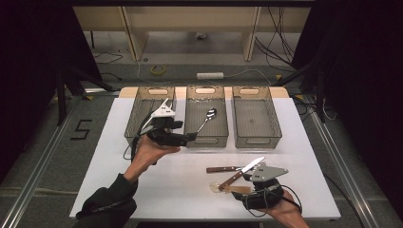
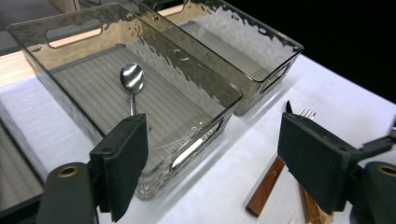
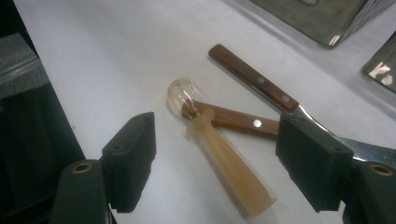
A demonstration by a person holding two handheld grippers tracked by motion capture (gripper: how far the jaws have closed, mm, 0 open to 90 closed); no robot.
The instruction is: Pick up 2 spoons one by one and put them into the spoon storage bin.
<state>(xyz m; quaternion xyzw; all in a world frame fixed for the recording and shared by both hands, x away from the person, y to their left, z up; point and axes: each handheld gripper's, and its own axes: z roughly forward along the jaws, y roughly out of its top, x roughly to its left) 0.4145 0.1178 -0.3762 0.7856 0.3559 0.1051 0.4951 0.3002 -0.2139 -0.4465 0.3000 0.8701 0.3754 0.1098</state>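
The work in hand looks like sorting cutlery from the bench (image 1: pixel 142 190) into three clear bins. At centre left of the high view the left gripper (image 1: pixel 192 136) hangs at the near wall of the middle bin (image 1: pixel 205 140), jaws apart and empty. The metal spoon (image 1: pixel 208 116) lies inside that bin, bowl toward the far end. At lower right, the right gripper (image 1: pixel 240 186) hovers with jaws spread and nothing between them over a small pile: a translucent plastic spoon (image 1: pixel 222 187), a wooden-handled knife (image 1: pixel 242 172) and a second wooden handle (image 1: pixel 223 169) crossing it.

To do the next pick well, I judge the right jaws should straddle the plastic spoon's handle, which lies on top, and close across its narrow width before lifting straight up, so the knife underneath is not dragged along.

The left gripper view shows fork tines (image 2: pixel 307 112) at centre right, so that second handle belongs to a fork; the high view leaves this unclear. The right gripper view shows, at centre, the plastic spoon (image 3: pixel 219 154) resting over one wooden handle (image 3: pixel 233 120), a stacking that the high view blurs.
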